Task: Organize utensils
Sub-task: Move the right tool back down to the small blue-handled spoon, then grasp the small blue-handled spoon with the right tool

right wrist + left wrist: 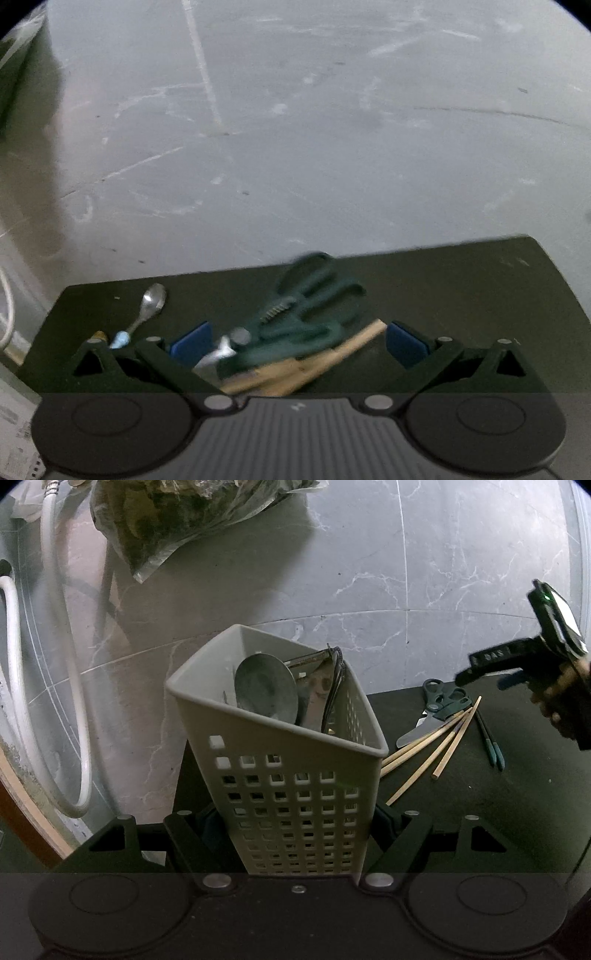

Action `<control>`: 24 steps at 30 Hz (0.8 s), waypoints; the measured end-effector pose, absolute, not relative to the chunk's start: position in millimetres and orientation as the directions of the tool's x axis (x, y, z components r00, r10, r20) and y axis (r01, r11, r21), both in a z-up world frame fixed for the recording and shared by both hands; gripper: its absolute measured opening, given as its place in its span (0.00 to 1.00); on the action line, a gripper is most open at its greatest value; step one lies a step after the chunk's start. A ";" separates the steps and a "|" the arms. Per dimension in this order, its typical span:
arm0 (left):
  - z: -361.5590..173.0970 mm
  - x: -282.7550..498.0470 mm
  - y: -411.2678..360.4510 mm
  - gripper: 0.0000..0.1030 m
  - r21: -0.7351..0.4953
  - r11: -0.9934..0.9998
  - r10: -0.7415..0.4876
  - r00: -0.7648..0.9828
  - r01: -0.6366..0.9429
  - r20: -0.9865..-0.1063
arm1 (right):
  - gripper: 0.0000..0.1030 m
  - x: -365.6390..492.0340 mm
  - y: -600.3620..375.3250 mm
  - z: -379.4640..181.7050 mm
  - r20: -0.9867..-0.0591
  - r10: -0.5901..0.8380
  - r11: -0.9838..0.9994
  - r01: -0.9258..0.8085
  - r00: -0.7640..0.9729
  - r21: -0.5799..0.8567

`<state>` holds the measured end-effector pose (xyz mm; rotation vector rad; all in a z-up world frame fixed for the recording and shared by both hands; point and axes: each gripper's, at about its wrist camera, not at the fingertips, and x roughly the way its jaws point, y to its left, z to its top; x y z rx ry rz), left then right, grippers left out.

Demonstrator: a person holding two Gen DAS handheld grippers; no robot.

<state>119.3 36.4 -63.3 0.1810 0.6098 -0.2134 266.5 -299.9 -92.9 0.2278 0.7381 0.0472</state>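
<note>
Left gripper (291, 834) clamped on the lower walls of a grey perforated utensil basket (280, 771), jaws pressed to both its sides; basket tilted, at the left edge of a black mat (517, 812), holding a large metal spoon (266, 690) and dark-handled cutlery (334, 686) against its far-right corner. Right of the basket, on the mat: green-handled scissors (441, 701) near the far edge; wooden chopsticks (436, 746) fanned just beside them, tips under the scissor handles; a pair of dark green-tipped sticks (489, 742) further right. Right gripper (299, 341) wide open, nothing held, blue pads (192, 345) either side of the blurred scissors (306, 302) and chopsticks (295, 373); small spoon (151, 304) near the mat's far-left corner. Beyond the mat, grey marble floor (369, 572), white hose (55, 664), plastic bag (177, 513).
</note>
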 end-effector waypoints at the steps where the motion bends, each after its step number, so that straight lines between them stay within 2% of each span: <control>1: -63.3 119.1 36.5 0.75 0.105 0.962 -0.145 0.799 0.251 -0.584 | 0.99 272.1 -296.4 -91.3 -0.658 0.147 0.973 0.011 0.739 0.230; 7: -63.3 119.2 36.7 0.75 0.105 0.962 -0.144 0.798 0.251 -0.585 | 1.00 310.8 -248.9 -88.6 -0.641 0.318 0.948 -0.211 0.699 0.240; 16: -60.3 122.0 35.5 0.75 0.105 0.963 -0.139 0.789 0.249 -0.599 | 0.99 357.3 -191.0 -107.5 -0.656 0.387 0.912 -0.376 0.647 0.167; 19: -59.7 123.5 35.1 0.76 0.104 0.963 -0.138 0.787 0.248 -0.601 | 0.95 365.0 -180.2 -114.6 -0.665 0.397 0.900 -0.410 0.633 0.147; 21: -59.7 123.5 35.1 0.76 0.104 0.963 -0.138 0.787 0.248 -0.601 | 0.86 367.5 -176.1 -119.8 -0.676 0.400 0.894 -0.426 0.619 0.138; 24: -59.3 123.5 34.6 0.76 0.105 0.963 -0.137 0.786 0.248 -0.603 | 0.80 370.7 -172.0 -127.2 -0.695 0.400 0.890 -0.433 0.597 0.140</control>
